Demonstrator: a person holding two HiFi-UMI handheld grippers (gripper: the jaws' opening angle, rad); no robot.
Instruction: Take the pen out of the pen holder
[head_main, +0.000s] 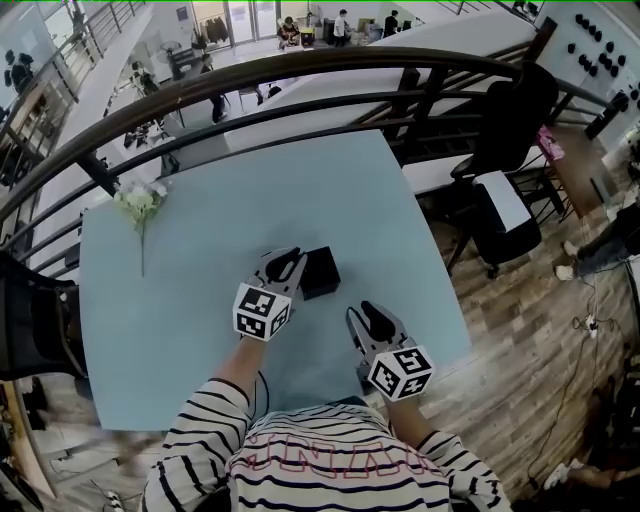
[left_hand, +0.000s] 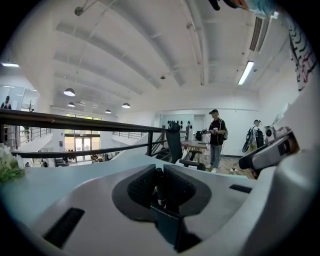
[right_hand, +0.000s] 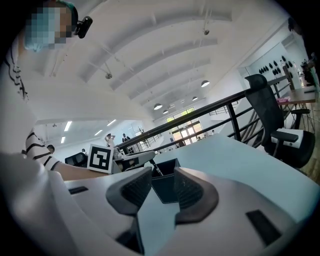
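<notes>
A black square pen holder (head_main: 322, 272) stands near the middle of the light blue table (head_main: 200, 300). My left gripper (head_main: 290, 262) is at the holder's left side. In the left gripper view its pads are shut on a thin dark pen (left_hand: 159, 189), just above the holder's rim. The right gripper view shows that pen (right_hand: 155, 169) slanting from the left gripper (right_hand: 131, 160) down into the pen holder (right_hand: 167, 186). My right gripper (head_main: 368, 318) is nearer the table's front edge, to the right of the holder and apart from it. It stands open with nothing between its fingers (right_hand: 192, 192).
A sprig of white flowers (head_main: 140, 205) lies at the table's far left. A dark railing (head_main: 300, 80) runs behind the table. A black office chair (head_main: 500, 150) stands off the right side. A person (left_hand: 216, 137) stands far off in the room.
</notes>
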